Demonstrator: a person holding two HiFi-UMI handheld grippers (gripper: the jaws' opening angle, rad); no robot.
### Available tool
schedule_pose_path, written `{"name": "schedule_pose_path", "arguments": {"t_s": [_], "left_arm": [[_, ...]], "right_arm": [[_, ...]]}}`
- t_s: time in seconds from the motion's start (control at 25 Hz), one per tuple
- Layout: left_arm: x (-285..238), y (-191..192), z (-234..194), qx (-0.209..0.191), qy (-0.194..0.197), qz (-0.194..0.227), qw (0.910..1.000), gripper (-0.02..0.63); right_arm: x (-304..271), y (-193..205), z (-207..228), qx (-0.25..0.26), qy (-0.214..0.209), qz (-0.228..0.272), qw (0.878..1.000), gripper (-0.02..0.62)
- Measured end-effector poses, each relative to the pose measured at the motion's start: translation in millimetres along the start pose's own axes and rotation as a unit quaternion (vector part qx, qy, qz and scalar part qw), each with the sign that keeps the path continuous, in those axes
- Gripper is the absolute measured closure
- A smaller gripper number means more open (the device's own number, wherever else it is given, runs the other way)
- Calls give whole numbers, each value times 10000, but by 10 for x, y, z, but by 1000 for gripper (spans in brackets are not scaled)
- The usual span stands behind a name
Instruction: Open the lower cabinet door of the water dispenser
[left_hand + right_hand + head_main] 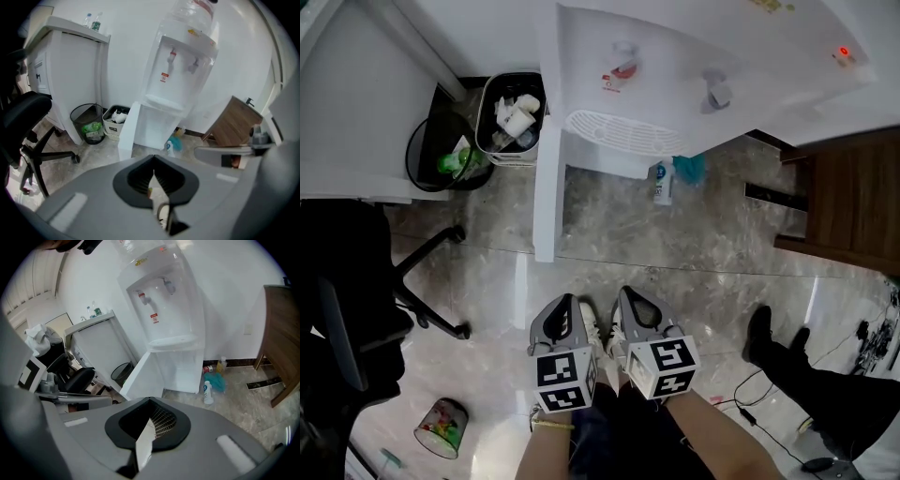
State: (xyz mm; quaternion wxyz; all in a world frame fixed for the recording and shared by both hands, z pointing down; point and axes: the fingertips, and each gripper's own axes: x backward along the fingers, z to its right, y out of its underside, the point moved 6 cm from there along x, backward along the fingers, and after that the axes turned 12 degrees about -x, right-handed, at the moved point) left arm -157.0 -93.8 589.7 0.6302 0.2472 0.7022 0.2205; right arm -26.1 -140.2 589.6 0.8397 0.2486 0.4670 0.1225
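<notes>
Standing at 12 o'clock on the marble floor [694, 244], water dispenser [675, 66] shows cabinet door [547, 178] open; left gripper [567, 302] and right gripper [628, 294] pressed together.

Glossy grey marble floor [694, 234] meeting a white wall [122, 51], with black office chair [356, 319] and mesh bin [425, 141] at left, brown wooden cabinet [853, 197] at right.

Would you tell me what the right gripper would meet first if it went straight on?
Most likely the floor just short of the open door of the water dispenser; the right gripper points steeply down, though depth is unclear.
</notes>
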Motion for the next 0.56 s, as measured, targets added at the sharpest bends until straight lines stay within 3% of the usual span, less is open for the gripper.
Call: {"name": "schedule_pose_path", "arguments": {"t_s": [0.56], "left_arm": [[44,17,69,-50,60,-21,10000,598]], "right_arm": [[62,56,-52,28,-13,-59,10000,600]]}}
